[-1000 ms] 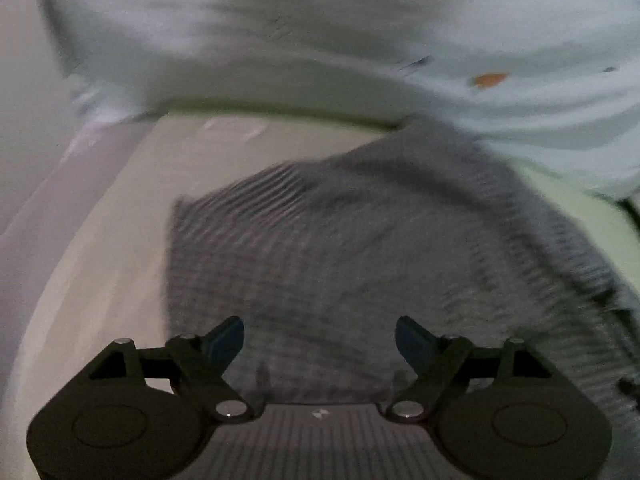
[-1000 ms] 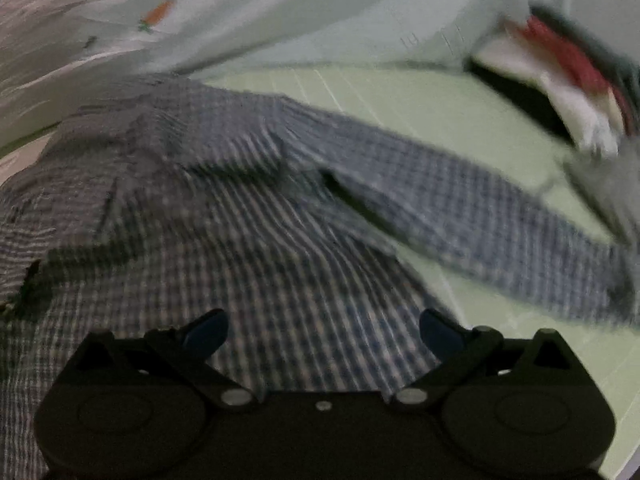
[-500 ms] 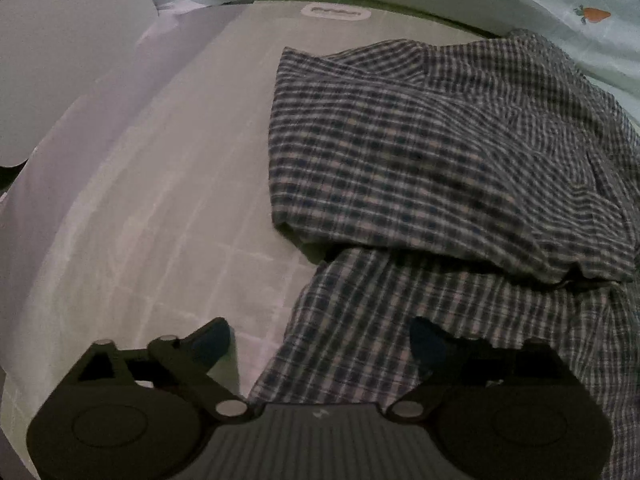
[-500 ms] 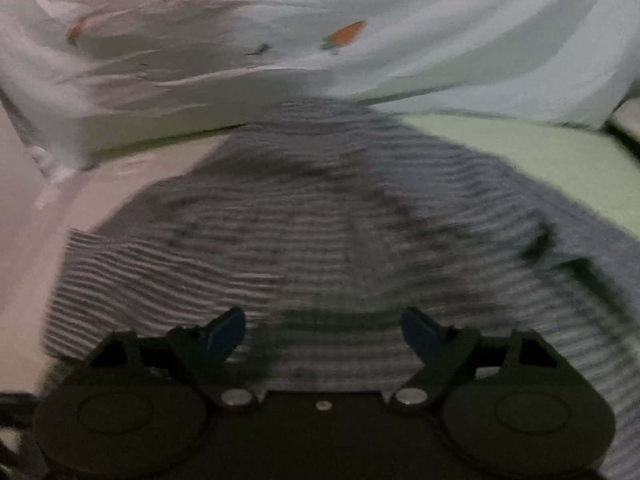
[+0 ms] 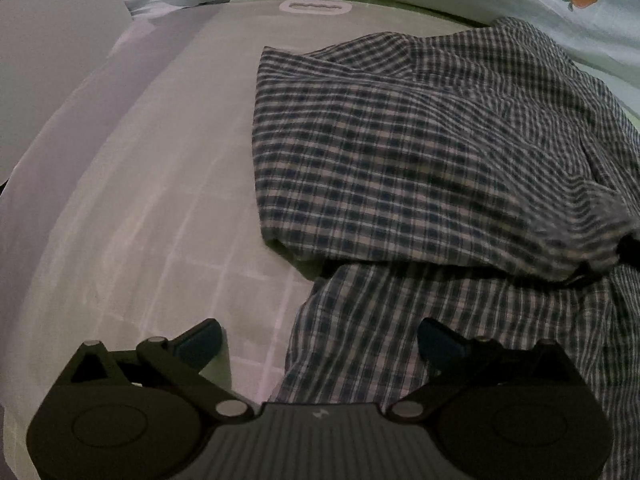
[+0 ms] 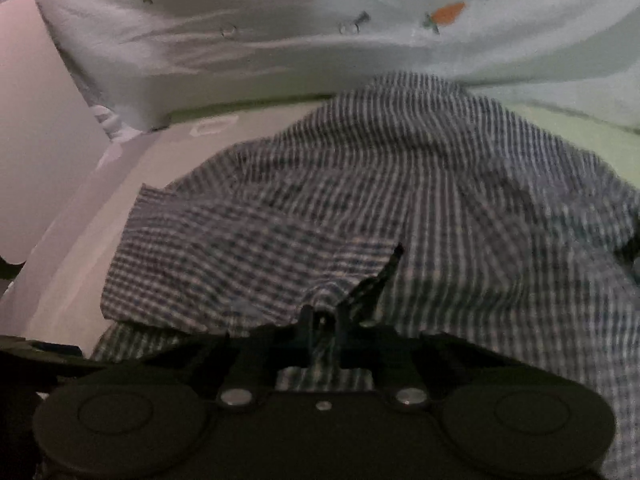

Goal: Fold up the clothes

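Two grippers worked over one blue-and-white checked shirt point(image 5: 420, 168) that lay spread on a pale gridded folding mat point(image 5: 168, 216), with a folded panel of it lying over the near part. The left gripper point(image 5: 320, 340) hung with its jaws wide apart above the shirt's near left edge, nothing between them, its left finger over bare mat. The right gripper point(image 6: 323, 326) was closing, its jaws drawn nearly together on a bunched fold of the shirt point(image 6: 360, 208) that rose in a small peak just beyond them. Beyond the mat lay pale bedding printed with carrots point(image 6: 444, 14).
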